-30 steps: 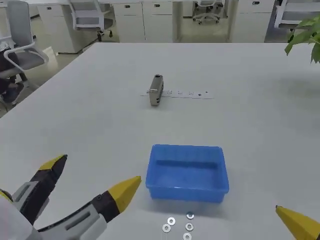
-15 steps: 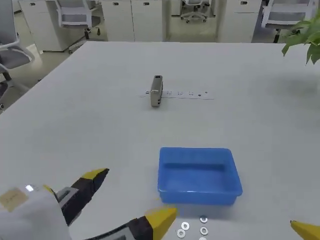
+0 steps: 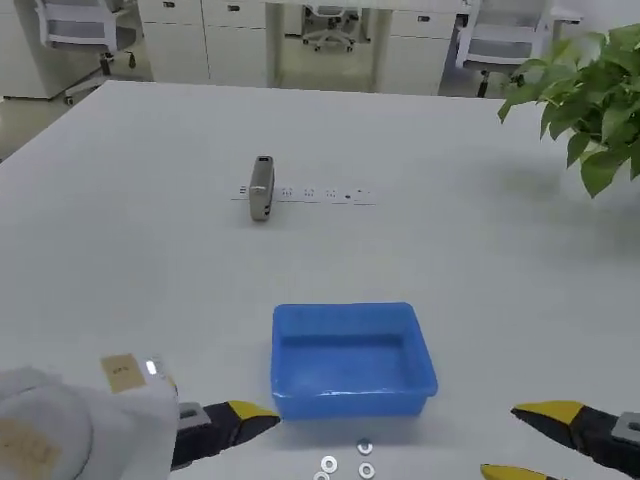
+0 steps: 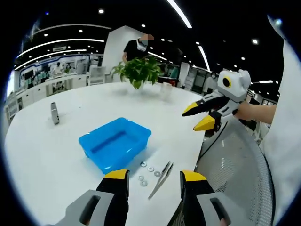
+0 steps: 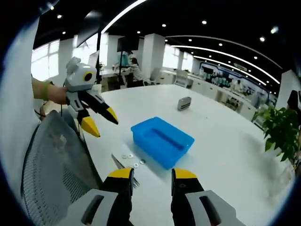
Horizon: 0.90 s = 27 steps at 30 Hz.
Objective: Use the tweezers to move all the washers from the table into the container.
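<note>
The blue container (image 3: 350, 352) stands open and empty on the white table, with several small washers (image 3: 364, 447) lying just in front of it. In the left gripper view the tweezers (image 4: 161, 179) lie on the table beside the washers (image 4: 150, 168), right ahead of my open, empty left gripper (image 4: 155, 181). My right gripper (image 5: 153, 175) is also open and empty, and faces the container (image 5: 162, 139), the washers (image 5: 130, 156) and the tweezers (image 5: 123, 165). In the head view the right gripper (image 3: 500, 440) hovers at the lower right, off the table.
A small grey metal block (image 3: 261, 187) stands mid-table by a row of tiny marks. A potted plant (image 3: 590, 95) is at the far right. A mesh chair back (image 5: 56, 155) sits close below the grippers. Office chairs and cabinets line the room behind.
The head camera has swung right. My left gripper has sunk toward the lower left edge, partly behind my sleeve. The right gripper has come further into view.
</note>
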### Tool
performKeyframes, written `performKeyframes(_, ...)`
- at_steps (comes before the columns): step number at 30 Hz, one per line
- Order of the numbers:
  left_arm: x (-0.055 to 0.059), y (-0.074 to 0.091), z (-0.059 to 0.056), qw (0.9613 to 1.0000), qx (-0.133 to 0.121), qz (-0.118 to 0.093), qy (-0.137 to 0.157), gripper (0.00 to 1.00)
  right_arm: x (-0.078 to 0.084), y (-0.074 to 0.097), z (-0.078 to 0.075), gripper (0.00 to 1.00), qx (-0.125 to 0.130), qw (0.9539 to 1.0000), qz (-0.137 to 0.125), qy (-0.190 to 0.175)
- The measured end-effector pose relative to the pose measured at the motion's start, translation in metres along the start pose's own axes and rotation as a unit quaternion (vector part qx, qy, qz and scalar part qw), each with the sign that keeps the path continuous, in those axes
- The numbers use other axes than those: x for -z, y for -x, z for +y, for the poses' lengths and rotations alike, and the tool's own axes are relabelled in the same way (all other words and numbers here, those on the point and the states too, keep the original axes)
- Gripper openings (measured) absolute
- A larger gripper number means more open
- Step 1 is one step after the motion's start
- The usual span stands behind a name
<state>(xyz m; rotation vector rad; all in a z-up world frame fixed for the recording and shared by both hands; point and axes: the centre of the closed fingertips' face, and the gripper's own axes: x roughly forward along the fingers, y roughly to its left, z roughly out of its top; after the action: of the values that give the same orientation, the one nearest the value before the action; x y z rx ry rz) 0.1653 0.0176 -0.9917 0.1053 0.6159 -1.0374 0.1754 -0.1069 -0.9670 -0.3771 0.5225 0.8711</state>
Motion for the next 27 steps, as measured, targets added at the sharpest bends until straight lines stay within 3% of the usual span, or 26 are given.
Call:
performKeyframes(5,0.01,-0.01,-0.005,0.9986,0.028,0.032,-0.031,0.3,0.01,-0.012,0.013,0.27,-0.037,0.9984,0.032,0.03)
performKeyframes(12,0.03,-0.023,-0.008,0.9943,0.058,0.077,-0.048,0.27,0.015,-0.03,0.03,0.26,-0.083,0.9932,0.058,0.056)
performKeyframes(13,0.034,-0.023,-0.01,0.993,0.066,0.086,-0.048,0.27,0.018,-0.035,0.034,0.26,-0.097,0.9909,0.065,0.067)
performKeyframes(15,0.04,-0.027,-0.01,0.9911,0.069,0.099,-0.056,0.26,0.025,-0.041,0.04,0.26,-0.119,0.9863,0.083,0.08)
performKeyframes(18,0.046,-0.03,-0.01,0.9883,0.075,0.116,-0.065,0.26,0.031,-0.047,0.043,0.25,-0.131,0.982,0.098,0.093)
performKeyframes(23,0.055,-0.034,-0.007,0.9856,0.076,0.136,-0.065,0.26,0.038,-0.058,0.047,0.24,-0.152,0.9781,0.109,0.091)
performKeyframes(27,0.06,-0.037,-0.006,0.9818,0.079,0.151,-0.084,0.26,0.045,-0.065,0.05,0.23,-0.165,0.9748,0.119,0.092)
